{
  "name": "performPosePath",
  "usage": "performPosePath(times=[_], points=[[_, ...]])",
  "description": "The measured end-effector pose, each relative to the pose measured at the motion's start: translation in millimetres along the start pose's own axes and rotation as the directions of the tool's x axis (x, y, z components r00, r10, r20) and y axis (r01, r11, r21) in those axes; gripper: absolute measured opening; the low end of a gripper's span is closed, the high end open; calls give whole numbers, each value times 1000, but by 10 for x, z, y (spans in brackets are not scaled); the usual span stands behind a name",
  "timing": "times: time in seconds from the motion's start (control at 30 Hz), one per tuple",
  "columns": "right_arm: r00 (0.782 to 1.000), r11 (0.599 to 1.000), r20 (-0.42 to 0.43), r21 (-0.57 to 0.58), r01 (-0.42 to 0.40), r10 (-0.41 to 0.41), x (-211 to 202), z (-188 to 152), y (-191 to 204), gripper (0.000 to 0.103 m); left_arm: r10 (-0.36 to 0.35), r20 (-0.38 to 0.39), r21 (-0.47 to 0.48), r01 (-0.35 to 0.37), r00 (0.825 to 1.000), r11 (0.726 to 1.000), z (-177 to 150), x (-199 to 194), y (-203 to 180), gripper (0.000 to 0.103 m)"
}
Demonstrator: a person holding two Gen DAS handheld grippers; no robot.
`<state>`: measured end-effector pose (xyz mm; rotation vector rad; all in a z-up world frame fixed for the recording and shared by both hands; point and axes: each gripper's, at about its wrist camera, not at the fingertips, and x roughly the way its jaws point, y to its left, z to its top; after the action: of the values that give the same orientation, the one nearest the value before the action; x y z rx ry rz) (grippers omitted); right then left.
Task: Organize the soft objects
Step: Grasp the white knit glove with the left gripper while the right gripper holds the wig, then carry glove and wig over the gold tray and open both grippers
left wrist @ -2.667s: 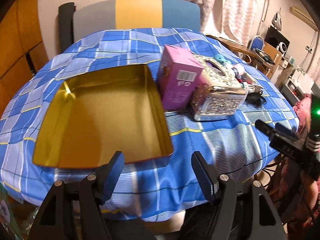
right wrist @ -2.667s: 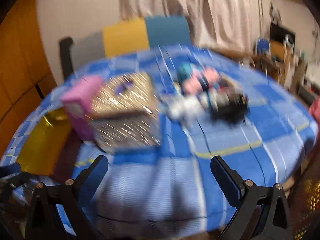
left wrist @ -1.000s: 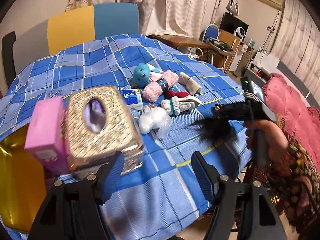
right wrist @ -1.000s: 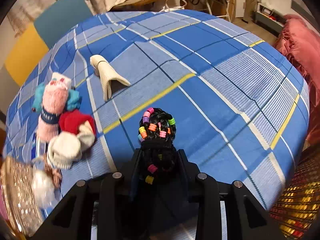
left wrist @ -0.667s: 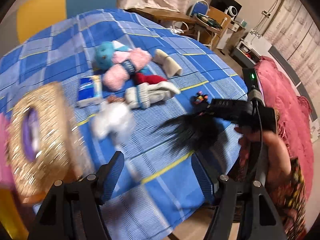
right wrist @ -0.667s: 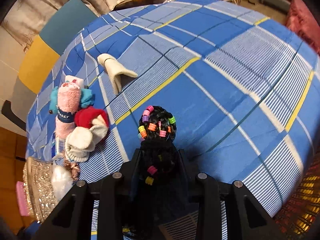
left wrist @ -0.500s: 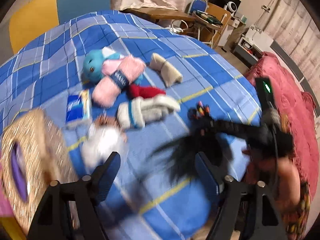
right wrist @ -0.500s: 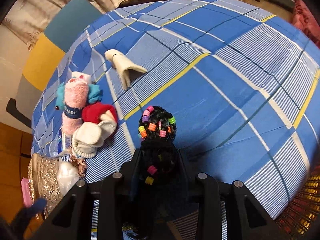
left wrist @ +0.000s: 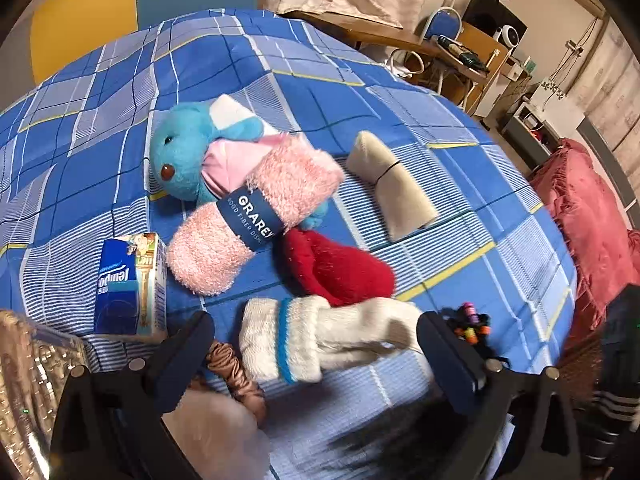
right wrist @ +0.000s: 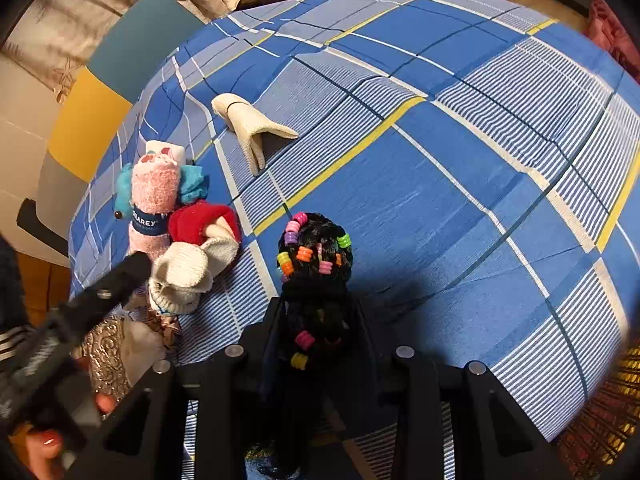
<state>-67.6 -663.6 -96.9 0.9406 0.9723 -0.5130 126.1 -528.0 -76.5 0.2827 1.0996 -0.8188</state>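
soft objects lie scattered over a blue checked cloth (right wrist: 460, 208) that covers the desk. right tongs (right wrist: 320, 312) are clamped narrow on a black wig bundle with coloured beads (right wrist: 316, 256) — the beaded head pokes out past the fingertips, above the cloth, and in the left wrist view the same bundle (left wrist: 468, 324) peeks from behind the left tongs' right finger.

left tongs (left wrist: 316, 364) stand wide apart, nothing between the pads, hovering over a white knitted sock with a blue band (left wrist: 320, 340). touching that sock on its far side is a red sock (left wrist: 340, 268). just beyond, a fluffy pink sock roll with a navy label (left wrist: 256, 216) lies across a blue plush toy (left wrist: 184, 160) — the toy's face points left in the left wrist view. off to the right, apart from the pile, a rolled beige sock (left wrist: 392, 188) rests on its own. a blue tissue packet (left wrist: 128, 284) sits to the left of the pink roll.

at the near left a glittery gold box (left wrist: 28, 384) fills the corner, and beside it a satin brown scrunchie (left wrist: 236, 372) rests against something pale and blurred.

from the right wrist camera the left tongs (right wrist: 116, 284) reach in from the left edge toward the white sock (right wrist: 180, 276), with a hand (right wrist: 44, 440) gripping the handle low in the corner.
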Motion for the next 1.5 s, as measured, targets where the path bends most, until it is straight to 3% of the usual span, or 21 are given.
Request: performPosePath(times=[0.17, 0.27, 0.33, 0.4, 0.47, 0.6, 0.83, 1.1, 1.33, 1.5], points=[[1000, 1000, -3, 3, -6, 6, -3, 4, -6, 36, -11, -60, 54, 14, 998, 998, -114, 229, -7, 99], [1000, 1000, -4, 9, -11, 11, 2, 11, -16, 36, -25, -82, 68, 31, 996, 997, -193, 278, -13, 82], [1000, 1000, -4, 12, -12, 12, 3, 10, -22, 36, 6, -63, 96, 0, 998, 995, -253, 254, -34, 73], [1000, 1000, -3, 9, -12, 12, 1, 11, -20, 36, 16, -68, 94, -10, 998, 995, -323, 224, -21, 57], [1000, 1000, -2, 7, -12, 12, -3, 8, -16, 36, -19, -79, 51, 23, 997, 998, -368, 162, 64, 54], [1000, 1000, 0, -10, -16, 16, -9, 4, 15, 36, -129, -83, -48, 125, 988, 991, -487, -45, 197, 52], [1000, 999, 7, -49, 0, 0, -22, -16, 65, 36, -205, 0, -72, 205, 979, 976, -744, -583, 289, 52], [1000, 995, 19, -95, -8, 10, -30, -27, 132, 36, -356, 75, -99, 362, 932, 927, -956, -1195, 473, 52], [999, 989, 29, -148, -31, 36, -32, -50, 223, 36, -378, 183, -57, 393, 908, 918, -1202, -1846, 805, 52], [997, 977, 67, -215, -9, 24, -53, -88, 340, 36, -299, 279, -53, 325, 913, 944, -1406, -2372, 1315, 52]])
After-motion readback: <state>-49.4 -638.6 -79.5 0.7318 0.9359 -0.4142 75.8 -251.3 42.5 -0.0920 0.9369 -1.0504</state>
